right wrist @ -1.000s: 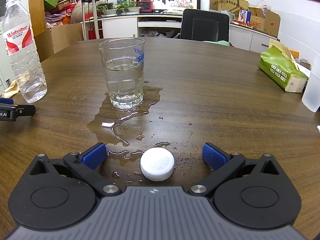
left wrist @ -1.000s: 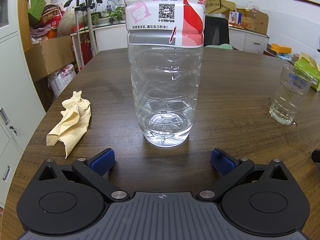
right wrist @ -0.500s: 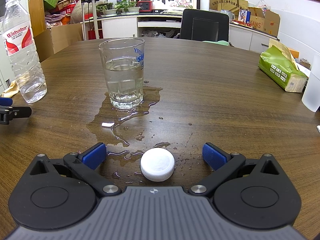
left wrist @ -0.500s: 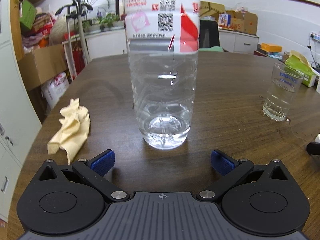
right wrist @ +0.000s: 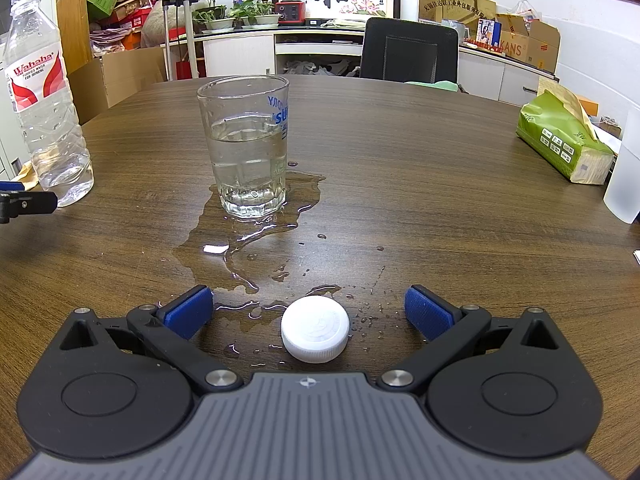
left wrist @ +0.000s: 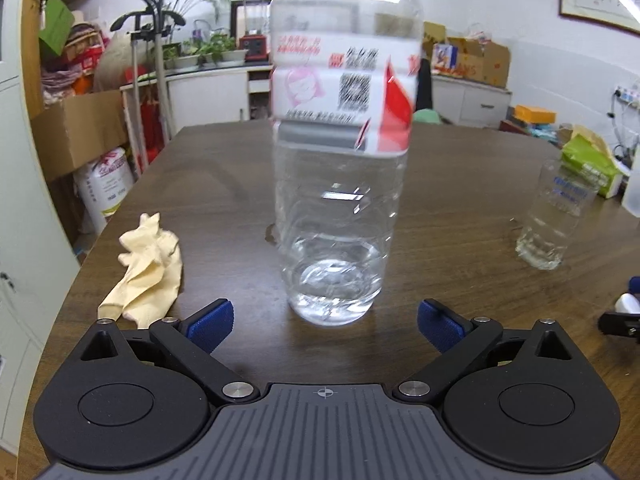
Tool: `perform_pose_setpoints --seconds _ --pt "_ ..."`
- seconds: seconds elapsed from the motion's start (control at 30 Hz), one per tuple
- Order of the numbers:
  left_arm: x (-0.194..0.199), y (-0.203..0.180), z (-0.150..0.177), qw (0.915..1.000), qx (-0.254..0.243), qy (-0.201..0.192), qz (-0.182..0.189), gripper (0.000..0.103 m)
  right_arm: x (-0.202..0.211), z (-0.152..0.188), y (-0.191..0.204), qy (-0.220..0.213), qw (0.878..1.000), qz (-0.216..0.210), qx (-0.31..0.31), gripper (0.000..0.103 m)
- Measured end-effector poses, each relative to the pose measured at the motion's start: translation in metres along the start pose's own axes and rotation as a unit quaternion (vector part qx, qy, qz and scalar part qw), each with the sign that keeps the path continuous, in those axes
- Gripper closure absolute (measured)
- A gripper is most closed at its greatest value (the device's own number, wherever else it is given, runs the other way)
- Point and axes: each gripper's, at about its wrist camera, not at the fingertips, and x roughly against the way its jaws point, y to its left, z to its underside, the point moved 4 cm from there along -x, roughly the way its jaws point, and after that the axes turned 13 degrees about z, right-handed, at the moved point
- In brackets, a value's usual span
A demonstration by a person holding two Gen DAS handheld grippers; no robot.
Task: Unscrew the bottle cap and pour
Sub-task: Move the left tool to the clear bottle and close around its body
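A clear plastic water bottle [left wrist: 340,184] with a red and white label stands upright on the brown table, uncapped, with a little water in it; it also shows in the right wrist view [right wrist: 44,108]. My left gripper [left wrist: 325,322] is open and empty just in front of it. A glass [right wrist: 246,148] about half full of water stands in a puddle [right wrist: 248,240]; it also shows in the left wrist view [left wrist: 556,216]. The white cap [right wrist: 315,334] lies on the table between the open fingers of my right gripper [right wrist: 308,312], untouched.
A crumpled yellow cloth [left wrist: 146,268] lies left of the bottle. A green tissue pack [right wrist: 564,140] and a white container [right wrist: 624,176] sit at the right. The table's left edge [left wrist: 80,264] is close to the cloth. A black chair [right wrist: 408,50] stands behind the table.
My left gripper has pulled back and up from the bottle, which now looks smaller and blurred. The right gripper and the cap have not moved.
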Motion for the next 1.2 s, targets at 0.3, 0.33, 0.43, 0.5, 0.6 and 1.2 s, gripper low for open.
perform_pose_setpoints --seconds 0.3,0.33,0.43,0.5,0.6,1.2 --pt "0.001 0.012 -0.021 0.9995 0.029 -0.01 -0.006 0.002 0.0 0.0 0.001 0.0 1.0 0.0 0.0 0.0" --pt "0.002 0.014 -0.024 0.9994 0.031 -0.014 -0.007 0.002 0.0 0.0 0.001 0.0 1.0 -0.001 -0.001 0.0" --pt "0.006 0.014 -0.034 0.999 0.03 -0.032 0.003 0.002 0.0 0.0 0.001 0.0 1.0 -0.002 -0.002 0.0" --pt "0.006 0.011 -0.039 0.9991 0.025 -0.033 0.009 0.0 -0.001 -0.001 0.001 0.0 1.0 -0.002 -0.003 0.0" --pt "0.004 0.005 -0.045 0.9993 0.015 -0.034 0.003 0.0 -0.001 -0.001 0.001 -0.001 1.0 -0.003 -0.003 0.0" --pt "-0.016 0.012 -0.067 0.998 0.043 -0.046 0.004 0.009 -0.002 -0.002 -0.002 -0.002 1.0 -0.012 -0.015 0.0"
